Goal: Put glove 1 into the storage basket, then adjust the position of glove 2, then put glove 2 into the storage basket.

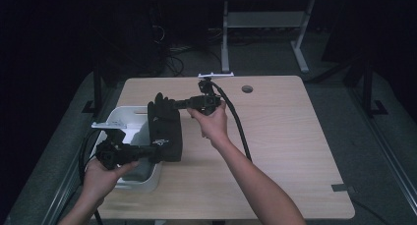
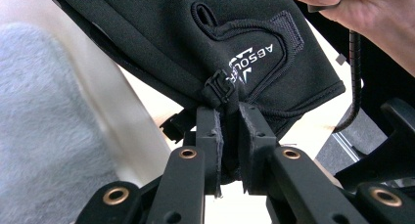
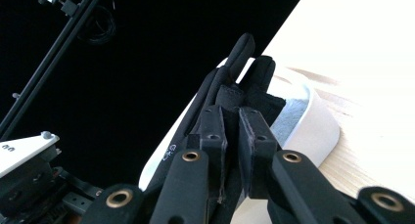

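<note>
**Black glove held at both ends, over the rim of the white bin**

In the high view, the left gripper (image 1: 147, 153) holds the cuff end of the black glove (image 1: 164, 129), and the right gripper (image 1: 178, 105) holds the finger end. The glove hangs stretched between them, just over the right wall of the white bin (image 1: 125, 118). The bin sits at the left edge of the wooden table (image 1: 275, 146), under and behind the left gripper. To the right of the right gripper the tabletop is bare up to its far and right edges. The right hand (image 1: 212, 124) is beside the glove, and its cable (image 1: 238, 124) runs back along the forearm.

In the left gripper view, the jaws stand narrow and pinch the cuff of the glove (image 2: 230, 48) beside a small black clip (image 2: 221, 87). The printed white letters are just above the jaws. Left of the jaws is the bin wall (image 2: 122, 116) with a grey soft cloth (image 2: 44, 126) inside.

In the right gripper view, the jaws are also narrow and closed on the glove (image 3: 244, 82), whose fingertips point away past them. Beyond the jaws is the rounded bin rim (image 3: 323, 126), and right of it open table (image 3: 372, 62).
</note>
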`<action>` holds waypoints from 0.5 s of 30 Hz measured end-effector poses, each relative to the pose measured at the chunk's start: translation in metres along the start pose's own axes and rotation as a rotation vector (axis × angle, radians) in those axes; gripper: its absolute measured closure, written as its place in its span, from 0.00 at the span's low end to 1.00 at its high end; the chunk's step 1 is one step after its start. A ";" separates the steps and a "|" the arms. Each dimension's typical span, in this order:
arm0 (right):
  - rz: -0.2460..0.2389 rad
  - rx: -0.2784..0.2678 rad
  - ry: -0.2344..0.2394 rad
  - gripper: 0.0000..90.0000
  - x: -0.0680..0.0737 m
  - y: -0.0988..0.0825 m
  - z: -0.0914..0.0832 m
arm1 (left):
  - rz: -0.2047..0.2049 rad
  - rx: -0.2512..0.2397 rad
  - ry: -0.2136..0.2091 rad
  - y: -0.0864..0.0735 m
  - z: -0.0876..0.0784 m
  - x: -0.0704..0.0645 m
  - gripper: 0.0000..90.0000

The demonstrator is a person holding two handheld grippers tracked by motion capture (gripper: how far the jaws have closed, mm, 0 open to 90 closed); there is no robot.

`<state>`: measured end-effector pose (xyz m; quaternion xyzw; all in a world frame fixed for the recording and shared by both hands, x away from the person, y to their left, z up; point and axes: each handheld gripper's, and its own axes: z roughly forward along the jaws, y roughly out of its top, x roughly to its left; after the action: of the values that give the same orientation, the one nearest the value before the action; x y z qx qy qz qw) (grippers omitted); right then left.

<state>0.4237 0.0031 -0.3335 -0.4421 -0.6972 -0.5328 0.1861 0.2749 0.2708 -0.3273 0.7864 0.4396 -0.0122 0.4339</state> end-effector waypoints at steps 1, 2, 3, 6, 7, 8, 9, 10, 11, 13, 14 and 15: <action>0.002 0.005 0.000 0.91 0.000 0.000 0.002 | -0.001 -0.002 0.001 -0.001 -0.001 0.001 0.90; 0.004 0.008 0.003 0.91 0.001 0.000 0.003 | -0.003 -0.002 0.003 -0.001 -0.002 0.002 0.90; -0.003 0.007 0.001 0.91 0.001 0.000 0.005 | -0.005 -0.005 0.004 -0.002 -0.004 0.003 0.90; -0.007 0.012 0.001 0.91 0.004 0.001 0.011 | -0.009 -0.005 0.009 -0.004 -0.007 0.006 0.90; -0.006 0.014 0.002 0.91 0.005 0.001 0.012 | -0.011 -0.004 0.011 -0.005 -0.008 0.006 0.90; -0.006 0.017 0.002 0.91 0.005 0.001 0.014 | -0.013 -0.005 0.011 -0.006 -0.009 0.007 0.90; -0.006 0.017 0.002 0.91 0.005 0.001 0.014 | -0.013 -0.005 0.011 -0.006 -0.009 0.007 0.90; -0.006 0.022 0.001 0.91 0.007 0.001 0.017 | -0.013 -0.008 0.013 -0.007 -0.011 0.008 0.90; -0.011 0.021 0.001 0.91 0.008 0.001 0.018 | -0.015 -0.008 0.014 -0.007 -0.012 0.009 0.90; -0.014 0.022 0.004 0.91 0.009 0.001 0.021 | -0.016 -0.007 0.015 -0.008 -0.014 0.010 0.90; -0.013 0.021 0.003 0.91 0.009 0.001 0.022 | -0.020 -0.010 0.016 -0.009 -0.015 0.011 0.90; -0.010 0.024 0.004 0.91 0.010 0.001 0.024 | -0.018 -0.010 0.018 -0.009 -0.016 0.011 0.90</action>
<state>0.4241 0.0287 -0.3347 -0.4355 -0.7054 -0.5259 0.1902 0.2697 0.2919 -0.3280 0.7803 0.4508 -0.0067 0.4335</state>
